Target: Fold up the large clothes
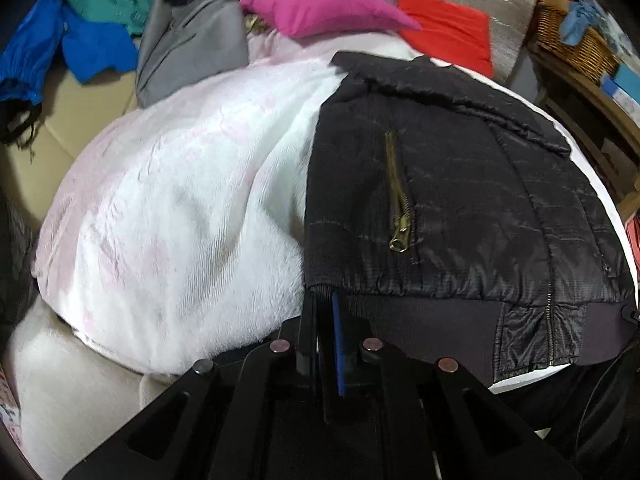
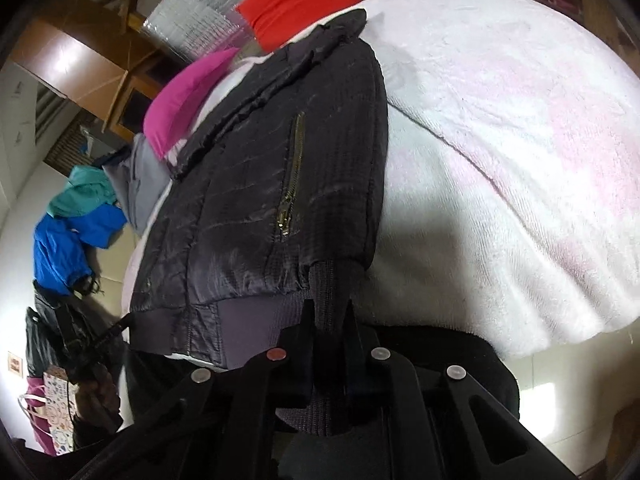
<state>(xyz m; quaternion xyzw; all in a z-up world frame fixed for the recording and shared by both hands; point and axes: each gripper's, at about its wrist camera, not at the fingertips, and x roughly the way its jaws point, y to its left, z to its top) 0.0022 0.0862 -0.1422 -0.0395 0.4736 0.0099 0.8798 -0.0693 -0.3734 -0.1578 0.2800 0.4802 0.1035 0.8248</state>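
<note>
A black quilted jacket [image 1: 452, 184] with a brass pocket zip [image 1: 398, 196] lies spread on a white and pink fleece blanket [image 1: 192, 208]. My left gripper [image 1: 322, 300] is shut on the jacket's ribbed hem at its left bottom corner. In the right wrist view the same jacket [image 2: 248, 196] lies on the blanket [image 2: 520, 160]. My right gripper [image 2: 330, 308] is shut on the ribbed hem at the jacket's right bottom corner. The other gripper shows at the jacket's far corner [image 2: 104, 336].
A magenta garment [image 1: 320, 8], a red cushion [image 1: 448, 28], a grey garment [image 1: 192, 44] and blue and teal clothes [image 1: 80, 32] lie behind the blanket. A wicker basket [image 1: 572, 44] stands at the back right. A wooden cabinet [image 2: 80, 64] stands further off.
</note>
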